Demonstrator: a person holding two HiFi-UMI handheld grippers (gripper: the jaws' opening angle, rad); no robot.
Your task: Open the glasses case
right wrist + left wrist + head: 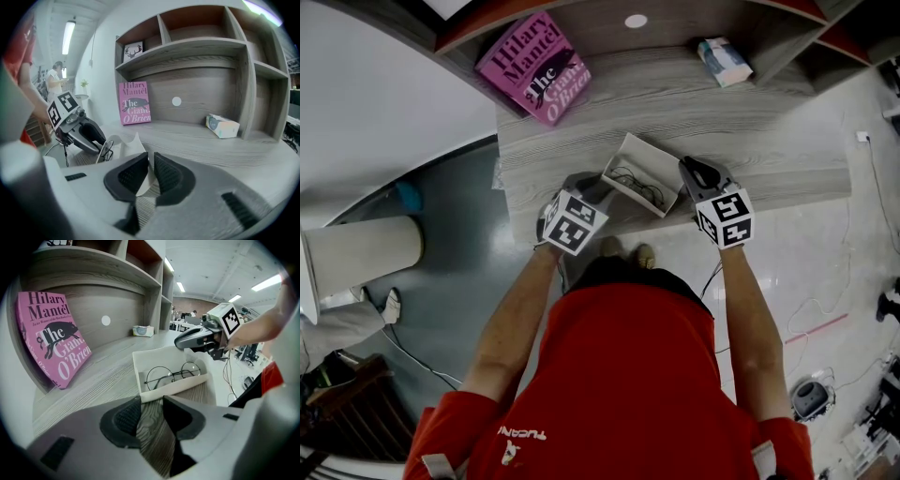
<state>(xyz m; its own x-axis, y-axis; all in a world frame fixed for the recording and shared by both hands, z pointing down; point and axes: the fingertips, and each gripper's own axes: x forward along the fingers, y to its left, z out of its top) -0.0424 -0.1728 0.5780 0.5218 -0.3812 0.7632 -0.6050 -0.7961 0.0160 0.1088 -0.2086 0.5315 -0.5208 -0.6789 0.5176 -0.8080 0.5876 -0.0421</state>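
Head view places the glasses case (652, 150) open at the near edge of the desk (741, 117), between both grippers, with the glasses (173, 376) exposed inside (thin round wire frames). The right gripper (150, 161) is pinched on a white flap of the case. The left gripper (152, 404) stands apart over bare desk, just short of the case's near wall. Judgement: opening looks complete, so next the flap should be released without dragging the case.
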